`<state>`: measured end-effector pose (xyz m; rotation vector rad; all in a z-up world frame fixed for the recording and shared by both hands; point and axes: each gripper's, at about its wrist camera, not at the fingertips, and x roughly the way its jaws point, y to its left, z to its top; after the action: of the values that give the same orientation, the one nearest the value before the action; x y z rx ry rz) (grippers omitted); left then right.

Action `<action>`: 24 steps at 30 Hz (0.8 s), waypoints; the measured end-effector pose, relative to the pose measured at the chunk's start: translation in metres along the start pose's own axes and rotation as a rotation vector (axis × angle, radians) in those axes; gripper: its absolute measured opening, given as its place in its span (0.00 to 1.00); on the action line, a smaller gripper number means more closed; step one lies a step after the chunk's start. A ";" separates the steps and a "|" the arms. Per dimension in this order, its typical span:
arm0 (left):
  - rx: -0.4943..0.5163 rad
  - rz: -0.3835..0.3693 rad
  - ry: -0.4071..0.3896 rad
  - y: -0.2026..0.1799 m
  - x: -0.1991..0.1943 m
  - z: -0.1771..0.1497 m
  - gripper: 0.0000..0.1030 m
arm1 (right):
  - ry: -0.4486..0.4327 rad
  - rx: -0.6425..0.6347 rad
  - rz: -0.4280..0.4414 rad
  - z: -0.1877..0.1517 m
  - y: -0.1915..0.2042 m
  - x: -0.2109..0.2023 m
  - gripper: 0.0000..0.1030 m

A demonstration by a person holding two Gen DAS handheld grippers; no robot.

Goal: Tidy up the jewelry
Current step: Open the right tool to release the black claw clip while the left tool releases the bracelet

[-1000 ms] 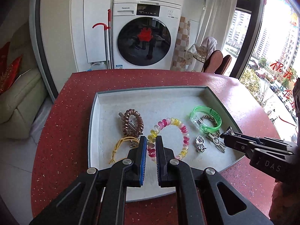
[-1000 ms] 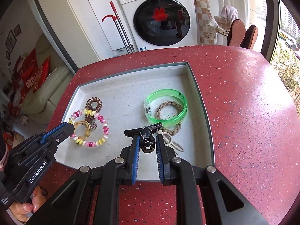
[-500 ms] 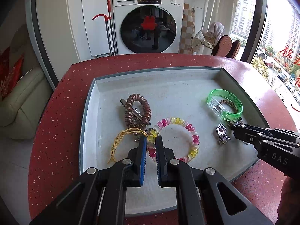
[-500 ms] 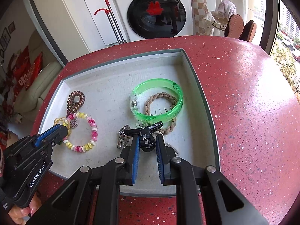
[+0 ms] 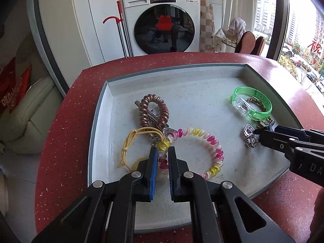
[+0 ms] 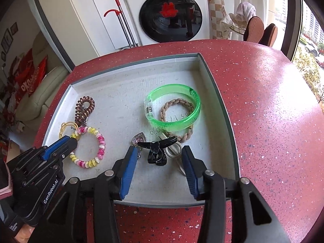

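The left tongs (image 5: pixel 162 158) pinch the pink-and-yellow spiral plastic bracelet (image 5: pixel 210 141) in the grey tray (image 5: pixel 101 109); it looks light, springy, best gripped across one coil. The right tongs (image 6: pixel 159 158) gape, straddling a small black claw clip (image 6: pixel 156 151).

Left tongs (image 5: pixel 162 151) on the bead bracelet (image 5: pixel 199 151)
They pinch its near-left side inside the tray (image 5: pixel 202 97) on the red bench (image 5: pixel 60 141).

"Panasonic" reads on the washer (image 5: pixel 161 23), "GenRobot.AI" runs along the left gripper (image 6: pixel 60 144), and "DA" shows on the right gripper (image 5: pixel 261 134), the rest cut off.
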<state>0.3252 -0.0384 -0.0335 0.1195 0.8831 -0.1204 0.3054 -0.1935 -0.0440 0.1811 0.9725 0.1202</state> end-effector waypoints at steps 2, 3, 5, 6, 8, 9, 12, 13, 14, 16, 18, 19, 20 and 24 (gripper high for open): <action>-0.001 -0.005 0.000 0.000 -0.002 0.000 0.27 | -0.003 0.004 0.008 0.000 0.000 -0.003 0.48; 0.000 -0.003 -0.002 0.000 -0.003 0.000 0.27 | -0.006 0.004 0.009 -0.001 0.000 -0.005 0.48; 0.002 0.003 -0.010 -0.001 -0.005 0.000 0.27 | -0.013 0.003 0.011 -0.001 0.000 -0.009 0.48; 0.000 0.004 -0.015 -0.001 -0.006 0.000 0.27 | -0.016 0.006 0.012 -0.001 0.000 -0.011 0.48; -0.005 -0.001 -0.022 -0.001 -0.009 0.001 0.27 | -0.020 0.012 0.016 -0.002 -0.002 -0.014 0.48; -0.007 -0.003 -0.027 -0.001 -0.011 0.002 0.27 | -0.022 0.014 0.016 -0.002 -0.002 -0.015 0.49; -0.010 0.000 -0.047 -0.002 -0.017 0.004 0.27 | -0.028 0.015 0.017 -0.001 -0.003 -0.019 0.49; -0.011 0.000 -0.056 -0.002 -0.019 0.005 0.27 | -0.031 0.015 0.017 -0.001 -0.003 -0.020 0.49; -0.013 -0.001 -0.064 -0.002 -0.021 0.006 0.27 | -0.033 0.015 0.018 -0.001 -0.003 -0.022 0.49; -0.018 -0.002 -0.071 -0.002 -0.024 0.007 0.27 | -0.036 0.018 0.020 0.000 -0.003 -0.024 0.49; -0.023 -0.004 -0.075 0.000 -0.027 0.007 0.27 | -0.039 0.017 0.020 0.000 -0.003 -0.025 0.49; -0.025 -0.005 -0.077 0.000 -0.028 0.008 0.27 | -0.040 0.014 0.019 0.000 -0.003 -0.026 0.49; -0.026 -0.005 -0.079 0.000 -0.029 0.008 0.27 | -0.041 0.014 0.018 0.000 -0.003 -0.027 0.49; -0.031 -0.005 -0.085 0.001 -0.032 0.010 0.27 | -0.045 0.017 0.018 0.000 -0.004 -0.029 0.49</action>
<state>0.3123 -0.0368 -0.0022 0.0829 0.8007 -0.1155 0.2893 -0.2024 -0.0215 0.2077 0.9279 0.1235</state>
